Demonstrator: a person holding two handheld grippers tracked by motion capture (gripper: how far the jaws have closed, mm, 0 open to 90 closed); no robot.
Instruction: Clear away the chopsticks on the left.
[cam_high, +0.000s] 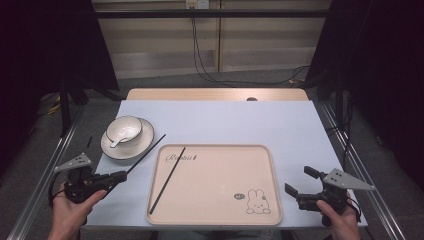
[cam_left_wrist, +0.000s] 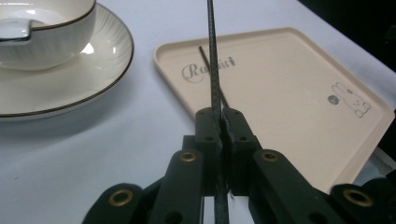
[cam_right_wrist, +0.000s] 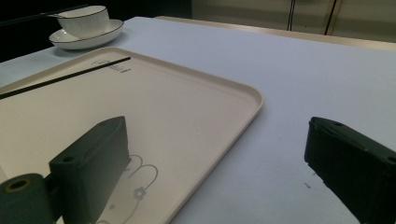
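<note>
My left gripper (cam_high: 122, 175) (cam_left_wrist: 219, 116) is shut on one end of a thin black chopstick (cam_high: 146, 153) (cam_left_wrist: 212, 46), which slants up toward the saucer, off the table. A second black chopstick (cam_high: 167, 180) (cam_left_wrist: 204, 55) (cam_right_wrist: 65, 77) lies diagonally on the left part of the beige tray (cam_high: 220, 175) (cam_left_wrist: 280, 88) (cam_right_wrist: 187, 107). My right gripper (cam_high: 298, 180) (cam_right_wrist: 217, 135) is open and holds nothing, low over the table just off the tray's right edge.
A white bowl (cam_high: 124, 129) (cam_left_wrist: 42, 32) (cam_right_wrist: 86, 21) with a spoon (cam_high: 117, 141) in it stands on a saucer (cam_high: 107, 147) (cam_left_wrist: 93, 70) left of the tray. A pale blue cloth (cam_high: 225, 120) covers the table. A printed rabbit (cam_high: 257, 202) marks the tray's near right corner.
</note>
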